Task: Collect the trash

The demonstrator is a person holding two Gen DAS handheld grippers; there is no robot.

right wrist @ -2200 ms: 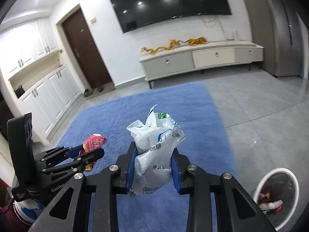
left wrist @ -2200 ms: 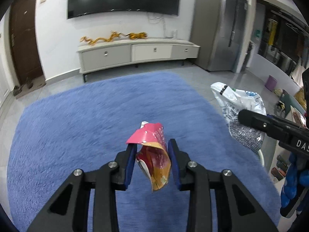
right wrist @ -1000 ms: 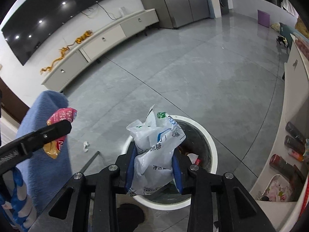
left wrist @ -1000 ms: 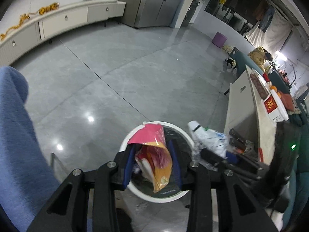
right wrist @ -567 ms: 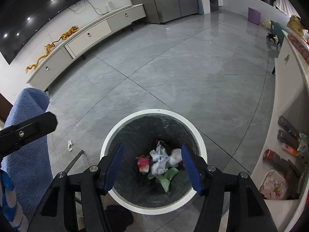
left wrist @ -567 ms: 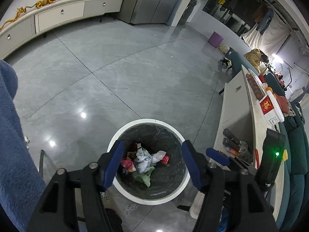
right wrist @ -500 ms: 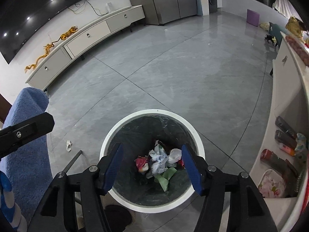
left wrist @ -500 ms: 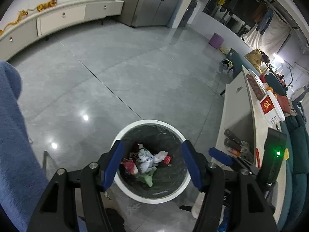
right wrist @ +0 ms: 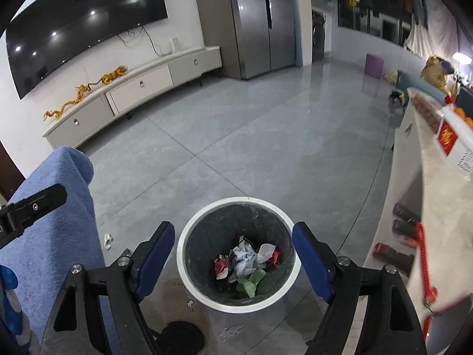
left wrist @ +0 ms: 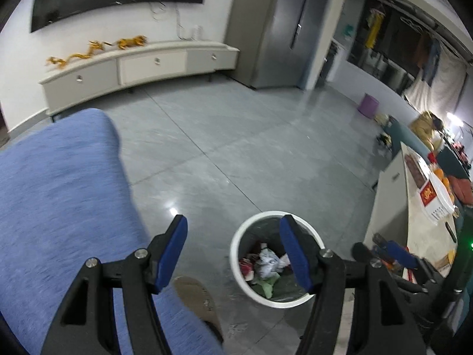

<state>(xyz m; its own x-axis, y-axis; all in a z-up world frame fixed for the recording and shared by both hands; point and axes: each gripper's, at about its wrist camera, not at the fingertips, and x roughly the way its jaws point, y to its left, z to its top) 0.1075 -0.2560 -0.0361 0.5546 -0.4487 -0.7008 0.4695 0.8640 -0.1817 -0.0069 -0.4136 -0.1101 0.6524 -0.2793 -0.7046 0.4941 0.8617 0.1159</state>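
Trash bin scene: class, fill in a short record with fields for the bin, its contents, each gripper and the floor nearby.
bin: white trash bin, dark liner, upright on grey tile floor
contents: crumpled wrappers, red, white and green
left gripper: jaws opening, nothing between them
right gripper: jaws opening, nothing between them, above the bin
nearby: blue rug left of bin

Home living room: wall TV (right wrist: 85, 38), media console (right wrist: 133, 88), fridge (right wrist: 260, 20), rug (left wrist: 59, 192).
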